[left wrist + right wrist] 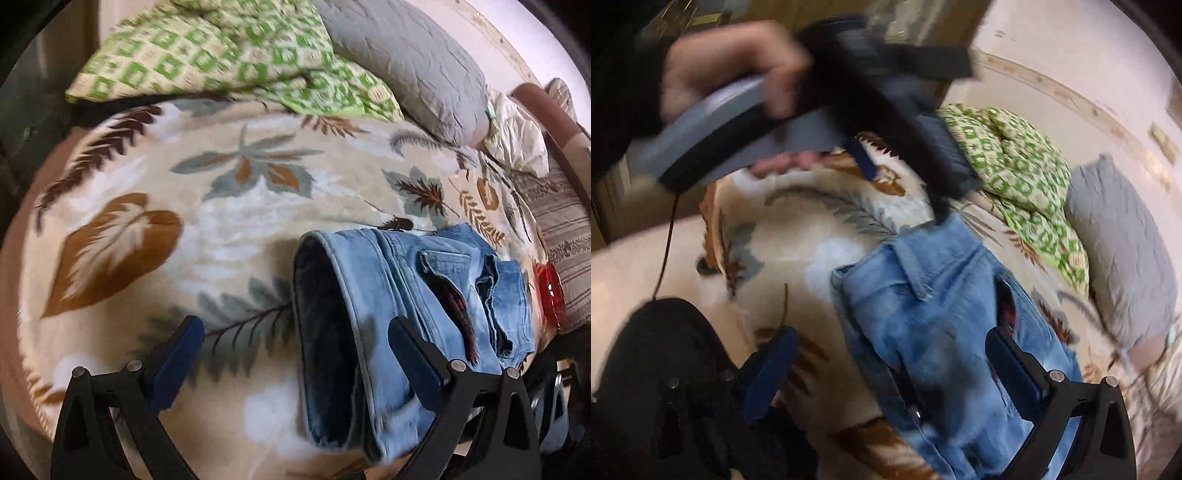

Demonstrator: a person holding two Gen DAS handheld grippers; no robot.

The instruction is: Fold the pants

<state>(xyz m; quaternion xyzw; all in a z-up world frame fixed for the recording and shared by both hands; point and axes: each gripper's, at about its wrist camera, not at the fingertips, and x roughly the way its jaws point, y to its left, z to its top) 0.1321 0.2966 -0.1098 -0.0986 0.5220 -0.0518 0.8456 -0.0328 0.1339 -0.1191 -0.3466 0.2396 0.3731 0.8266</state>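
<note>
One pair of light blue denim pants (399, 291) sits folded on the leaf-print bed blanket (229, 206), long axis running away from both cameras. Left tool (295, 339) and right tool (892, 356) both gape wide over it, gripping nothing.

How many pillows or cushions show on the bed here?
2, possibly more hidden. A grey pillow lies at the bed's far end; a striped cushion sits along the right edge, beyond the folded jeans.
</note>
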